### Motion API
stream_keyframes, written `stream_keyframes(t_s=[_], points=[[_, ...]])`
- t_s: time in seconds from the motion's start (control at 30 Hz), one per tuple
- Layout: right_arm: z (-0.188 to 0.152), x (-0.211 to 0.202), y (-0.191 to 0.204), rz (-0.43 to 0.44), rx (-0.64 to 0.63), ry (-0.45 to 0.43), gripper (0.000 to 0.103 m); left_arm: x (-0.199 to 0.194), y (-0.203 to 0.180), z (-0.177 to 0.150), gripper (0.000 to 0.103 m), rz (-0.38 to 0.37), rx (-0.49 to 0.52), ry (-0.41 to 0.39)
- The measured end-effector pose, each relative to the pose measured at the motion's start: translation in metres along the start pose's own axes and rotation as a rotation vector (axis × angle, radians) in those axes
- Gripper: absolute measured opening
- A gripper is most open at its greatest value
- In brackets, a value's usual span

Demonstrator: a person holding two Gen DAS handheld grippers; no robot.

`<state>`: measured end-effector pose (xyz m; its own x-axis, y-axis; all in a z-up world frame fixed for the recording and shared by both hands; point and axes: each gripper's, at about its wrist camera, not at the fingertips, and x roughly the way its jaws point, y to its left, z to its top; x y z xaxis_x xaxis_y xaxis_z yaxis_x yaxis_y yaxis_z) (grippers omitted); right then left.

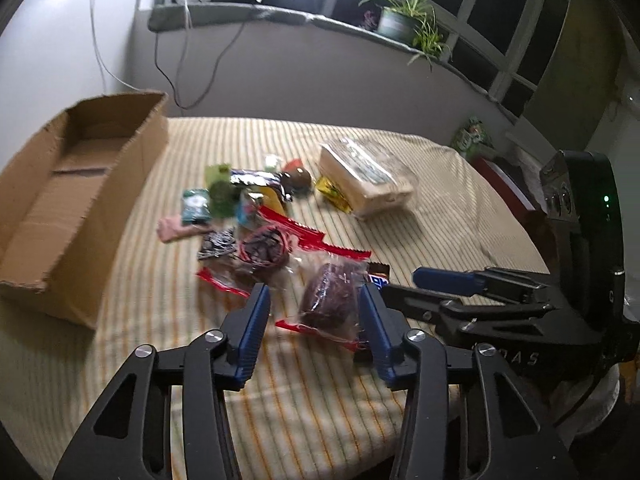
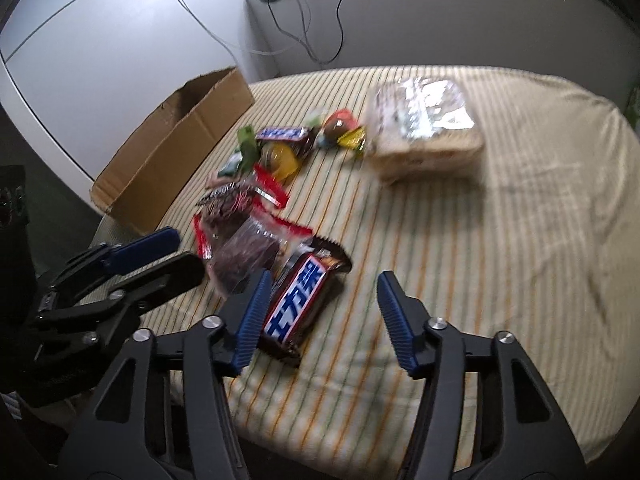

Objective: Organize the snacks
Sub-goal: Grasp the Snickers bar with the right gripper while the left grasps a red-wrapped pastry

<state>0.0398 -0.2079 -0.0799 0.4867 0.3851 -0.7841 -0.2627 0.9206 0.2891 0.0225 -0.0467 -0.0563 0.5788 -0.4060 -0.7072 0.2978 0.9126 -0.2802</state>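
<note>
Left tongs (image 1: pixel 314 316) gaping wide around the clear-wrapped brown cake (image 1: pixel 330 300), not yet gripping. Right tongs (image 2: pixel 320 312) also hanging wide, Snickers bar (image 2: pixel 298 304) lying against the left finger. Remaining snacks (image 1: pixel 240 204) sitting scattered on the striped bed (image 1: pixel 440 216). Cardboard box (image 1: pixel 72 200) at the left looking empty, so sorting is barely starting.
</note>
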Motion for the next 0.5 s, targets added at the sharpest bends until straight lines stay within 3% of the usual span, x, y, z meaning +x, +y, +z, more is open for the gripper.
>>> stream_keyframes(t_s=[0.23, 0.5], points=[[-0.005, 0.017, 0.002, 0.035, 0.007, 0.063, 0.047, 0.014, 0.001, 0.004, 0.032, -0.033, 0.018, 0.048], [-0.002, 0.024, -0.007, 0.089, 0.037, 0.095, 0.046, 0.027, 0.009, 0.005, 0.035, -0.069, 0.02, 0.107]])
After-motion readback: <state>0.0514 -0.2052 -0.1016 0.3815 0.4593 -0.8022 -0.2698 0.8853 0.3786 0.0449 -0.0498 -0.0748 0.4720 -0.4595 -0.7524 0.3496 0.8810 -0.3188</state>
